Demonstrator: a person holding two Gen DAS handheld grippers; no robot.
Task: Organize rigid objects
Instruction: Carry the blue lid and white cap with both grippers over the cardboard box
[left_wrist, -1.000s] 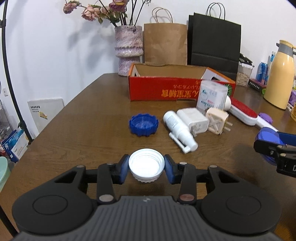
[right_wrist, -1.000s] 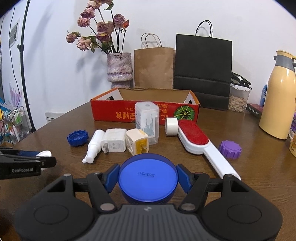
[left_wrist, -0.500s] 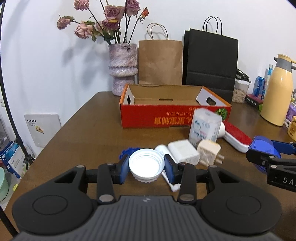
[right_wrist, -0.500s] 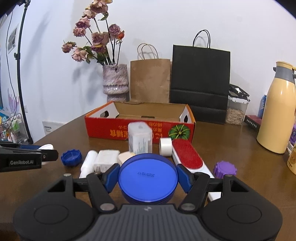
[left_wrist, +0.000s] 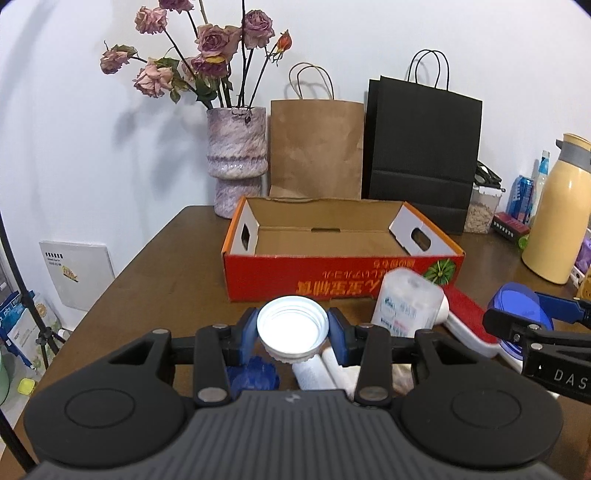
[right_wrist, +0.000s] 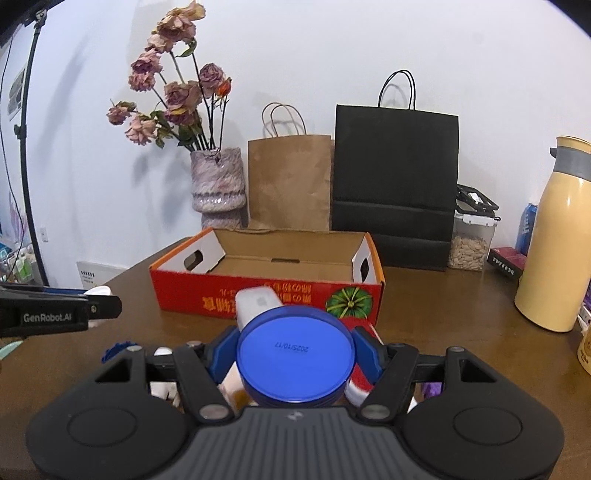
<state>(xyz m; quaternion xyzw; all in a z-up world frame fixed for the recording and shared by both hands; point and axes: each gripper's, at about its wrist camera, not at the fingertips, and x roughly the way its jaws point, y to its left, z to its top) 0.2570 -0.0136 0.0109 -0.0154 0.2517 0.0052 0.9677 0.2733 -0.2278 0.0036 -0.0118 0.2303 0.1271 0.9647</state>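
My left gripper (left_wrist: 292, 330) is shut on a white screw cap (left_wrist: 291, 326), held open side up above the table. My right gripper (right_wrist: 294, 354) is shut on a wide blue round lid (right_wrist: 294, 352) with a printed date. Both are raised in front of the open red cardboard box (left_wrist: 332, 280), whose brown inside (right_wrist: 288, 266) looks empty. Under the left gripper lie a blue ribbed cap (left_wrist: 253, 374) and a white spray bottle (left_wrist: 314, 373), partly hidden. A clear plastic tub (left_wrist: 406, 302) and a red lint brush (left_wrist: 467, 321) stand near the box front. The right gripper shows in the left wrist view (left_wrist: 532, 332).
Behind the box stand a vase of dried roses (left_wrist: 236, 158), a brown paper bag (left_wrist: 316, 147) and a black paper bag (left_wrist: 421, 155). A cream thermos (right_wrist: 557, 236), a jar (right_wrist: 471, 240) and cans crowd the right. The table's left edge (left_wrist: 122, 273) drops to the floor.
Both grippers rose and moved toward the red box with their caps still held. The box now shows its inside, and the loose items have slid under the grippers.
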